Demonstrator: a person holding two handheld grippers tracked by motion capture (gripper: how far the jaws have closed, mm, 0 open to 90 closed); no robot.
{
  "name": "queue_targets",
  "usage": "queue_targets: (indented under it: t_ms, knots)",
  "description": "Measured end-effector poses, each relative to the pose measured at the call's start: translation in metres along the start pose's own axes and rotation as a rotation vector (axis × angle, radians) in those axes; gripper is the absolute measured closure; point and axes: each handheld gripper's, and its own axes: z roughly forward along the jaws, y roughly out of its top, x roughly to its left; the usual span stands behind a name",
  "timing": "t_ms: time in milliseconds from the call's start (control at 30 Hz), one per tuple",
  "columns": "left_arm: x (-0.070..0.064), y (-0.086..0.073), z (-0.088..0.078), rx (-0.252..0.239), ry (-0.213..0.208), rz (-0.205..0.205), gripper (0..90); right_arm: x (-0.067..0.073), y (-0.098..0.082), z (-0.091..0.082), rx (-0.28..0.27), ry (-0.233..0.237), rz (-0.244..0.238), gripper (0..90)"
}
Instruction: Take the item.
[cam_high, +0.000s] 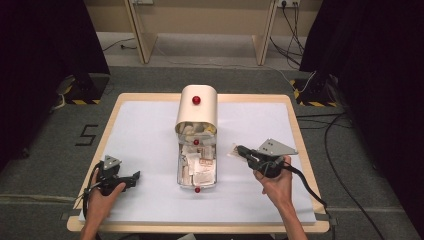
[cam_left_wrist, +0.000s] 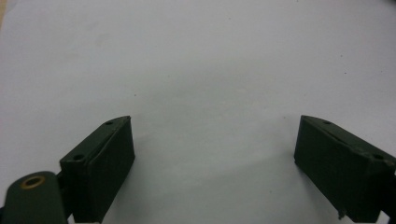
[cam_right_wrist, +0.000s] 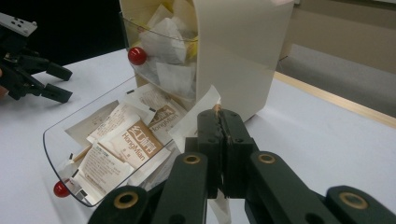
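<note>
The table has a pale lilac-white top with a light wooden edge. The box is cream, with a red knob on its top. The drawer is of clear plastic and carries a red knob at its front. The sachets are white and beige, some with a brown label and white letters. Both grippers, left and right, are black, each with a grey plate. The right gripper holds a white sachet.

Paper sachets lie in a clear glossy plastic drawer; matt black right tool pinches one.
</note>
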Motion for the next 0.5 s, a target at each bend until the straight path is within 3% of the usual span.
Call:
queue_targets:
  t_ms: [500]
  knots:
    - [0.0, 0.0, 0.0, -0.001, 0.0, -0.001, 11.3, -0.014, -0.003, -0.008, -0.005, -0.041, 0.02, 88.3]
